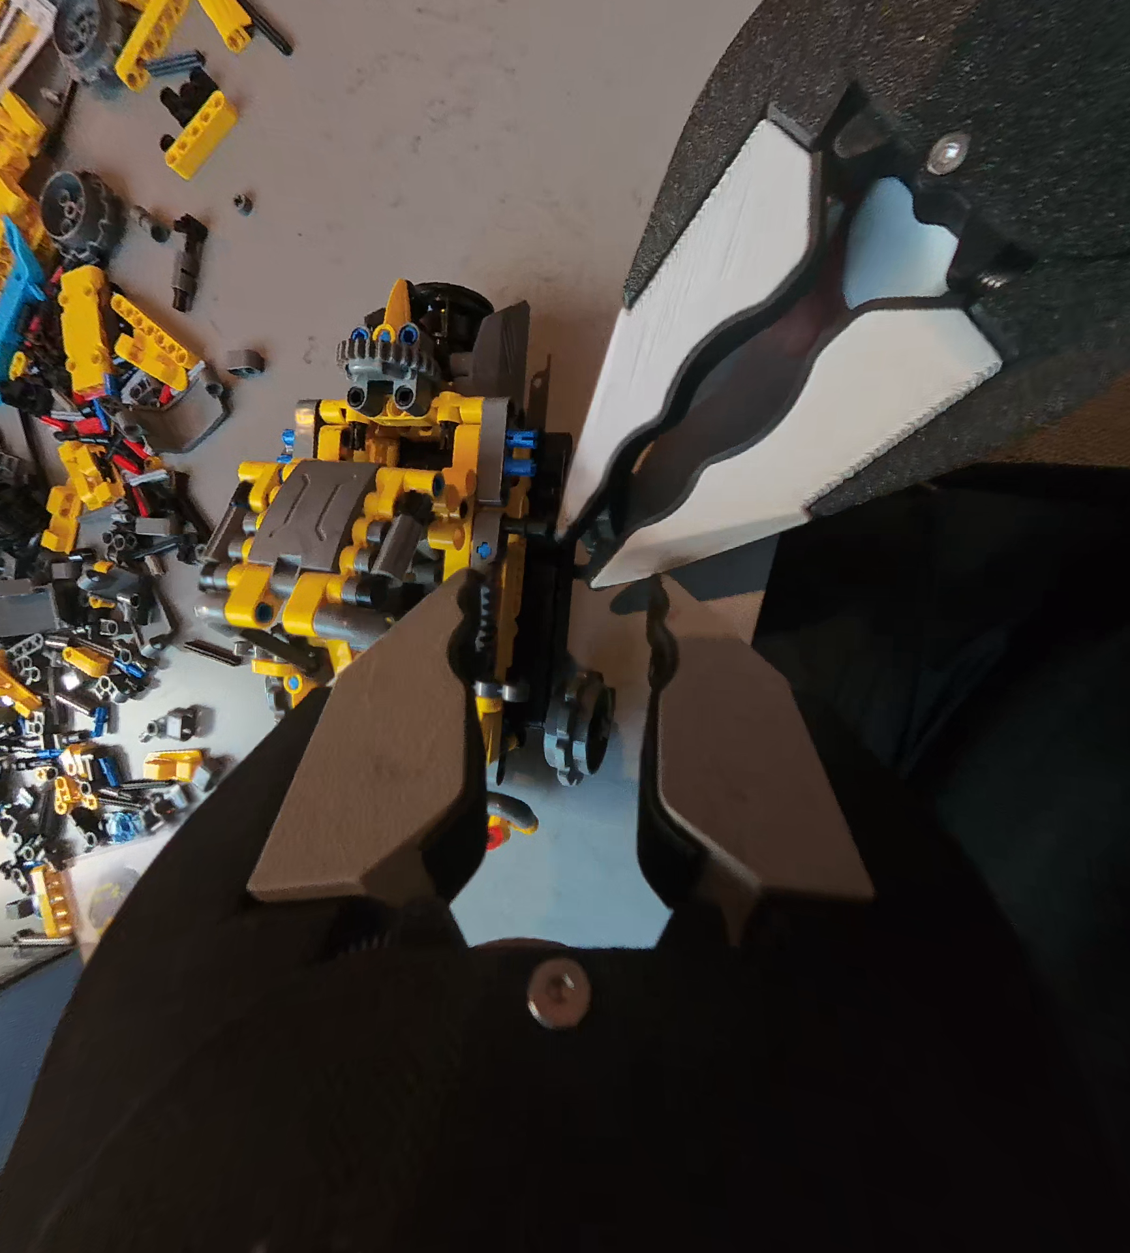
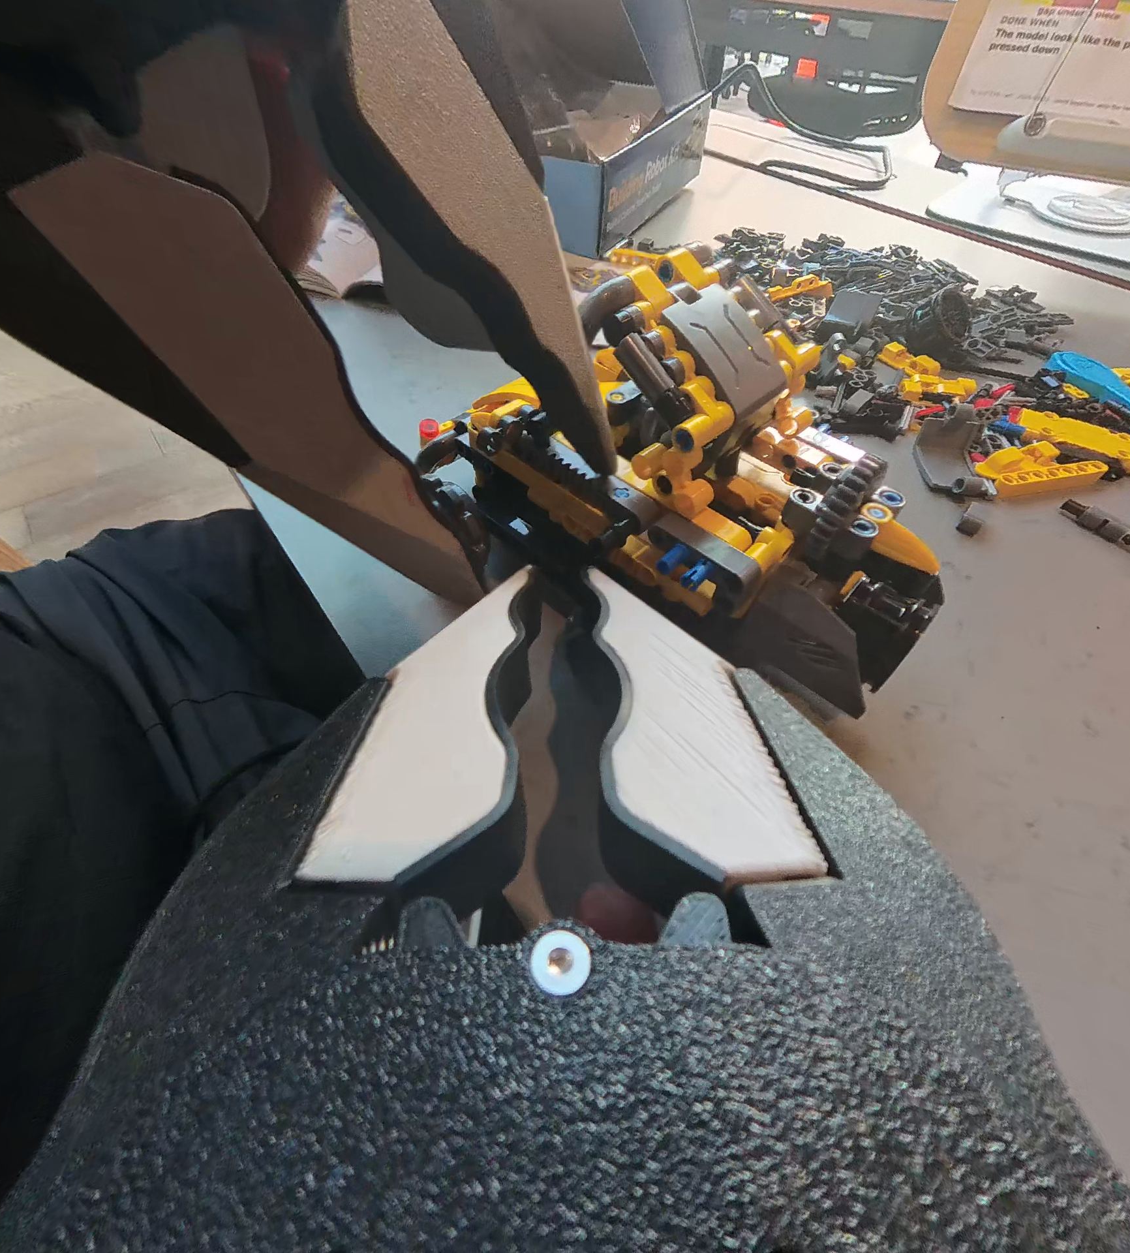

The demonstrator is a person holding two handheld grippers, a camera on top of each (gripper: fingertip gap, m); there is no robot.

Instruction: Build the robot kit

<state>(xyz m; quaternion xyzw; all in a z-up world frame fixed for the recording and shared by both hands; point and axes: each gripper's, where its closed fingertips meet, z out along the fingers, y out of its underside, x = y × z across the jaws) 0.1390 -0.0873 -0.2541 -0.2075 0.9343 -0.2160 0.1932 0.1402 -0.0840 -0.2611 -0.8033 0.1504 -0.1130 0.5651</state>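
Note:
A half-built yellow, grey and black brick vehicle lies on the pale table; it also shows in the right wrist view. My left gripper, with brown fingers, is open and straddles the model's black side beam and toothed rack. One fingertip touches the rack; the other stands just outside a grey gear. My right gripper, with white fingers, is shut on a small black part at the model's side edge, right by the left gripper's tips. It enters the left wrist view from the upper right.
Loose yellow, black and grey pieces are heaped beside the model, with a blue tool and a wheel. A blue box and a stand holding a paper sheet are behind. A dark sleeve is at the left. The tips of both grippers are at nearly the same place.

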